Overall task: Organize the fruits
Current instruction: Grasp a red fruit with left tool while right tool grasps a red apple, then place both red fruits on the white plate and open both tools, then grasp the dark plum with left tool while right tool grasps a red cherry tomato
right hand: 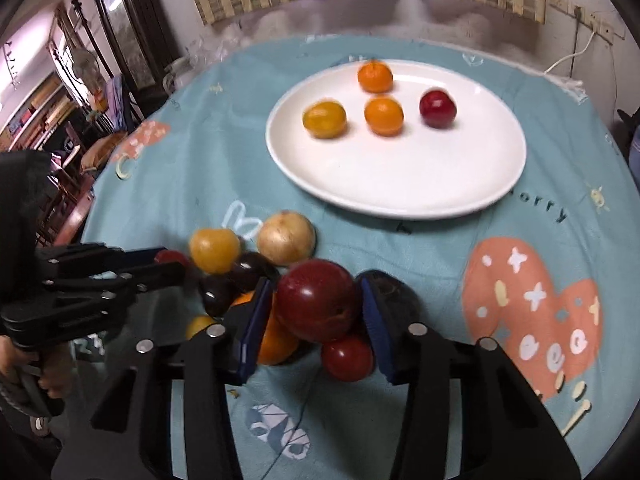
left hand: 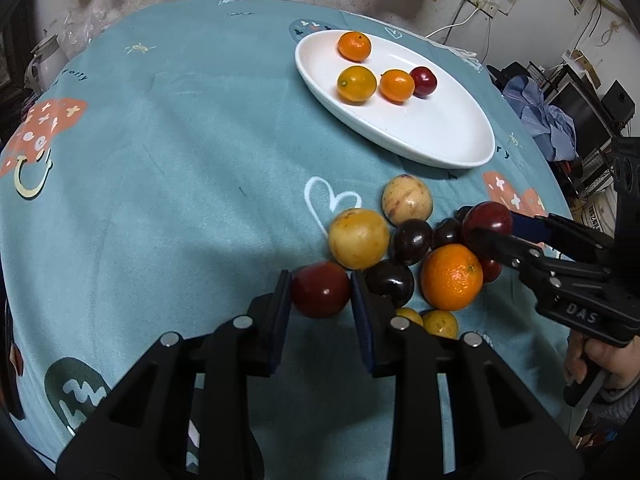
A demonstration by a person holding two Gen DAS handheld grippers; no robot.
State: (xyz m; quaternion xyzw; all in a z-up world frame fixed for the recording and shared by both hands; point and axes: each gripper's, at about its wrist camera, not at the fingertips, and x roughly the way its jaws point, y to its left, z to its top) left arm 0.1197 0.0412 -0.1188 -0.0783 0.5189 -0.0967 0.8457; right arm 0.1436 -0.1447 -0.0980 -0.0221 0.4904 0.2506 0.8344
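Note:
My left gripper (left hand: 321, 280) is shut on a dark red plum (left hand: 320, 298) at the near edge of a fruit pile on the teal cloth. My right gripper (right hand: 316, 284) is shut on a larger red plum (right hand: 318, 312) at the pile's right side, its blue pads against the plum's flanks. The left wrist view shows that gripper (left hand: 492, 226) from the side. Loose in the pile lie an orange (left hand: 452, 276), two yellow round fruits (left hand: 358, 238), dark plums (left hand: 410, 240) and a small red fruit (right hand: 347, 356). Beyond stands a white plate (left hand: 440, 128) holding three orange citrus and a red plum (left hand: 423, 81).
The teal patterned cloth (left hand: 180, 160) covers a round table; its left half is bare. A person's hand (left hand: 592, 356) holds the right gripper's handle at the table's right edge. Shelves, clothes and cables stand past the table on both sides.

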